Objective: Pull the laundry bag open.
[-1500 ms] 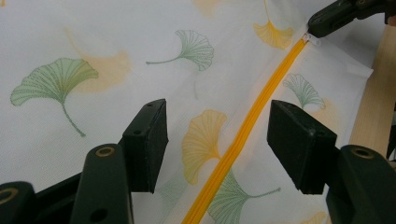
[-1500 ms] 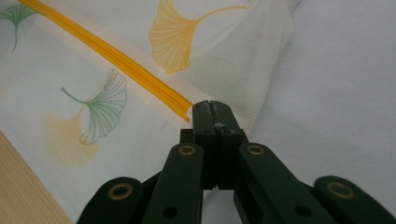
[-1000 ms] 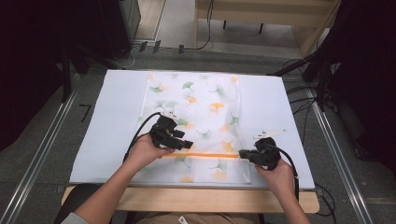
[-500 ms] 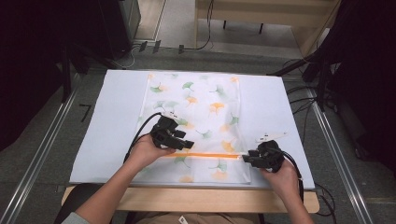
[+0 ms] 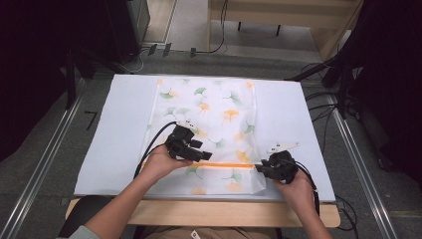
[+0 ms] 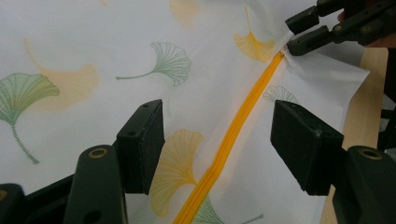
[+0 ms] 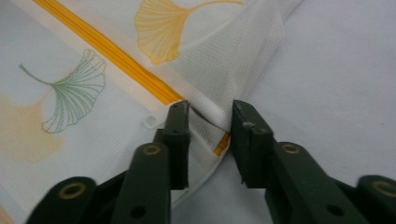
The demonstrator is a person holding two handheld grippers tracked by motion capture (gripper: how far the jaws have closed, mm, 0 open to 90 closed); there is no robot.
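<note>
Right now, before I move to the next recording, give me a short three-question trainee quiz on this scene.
1. True or false: the left claw stands open astride the orange zipper.
2. What lies between the jaws of the right claw? A) the edge of the mesh bag at the zipper's end; B) a cable; C) a wooden block.
3. Fill in: the bag is printed with green and orange ____.

Key
1. True; its jaws have just opened a little further, with the zipper under the gap.
2. A; the jaws have just been closing, with fabric between them.
3. Leaves.
</note>
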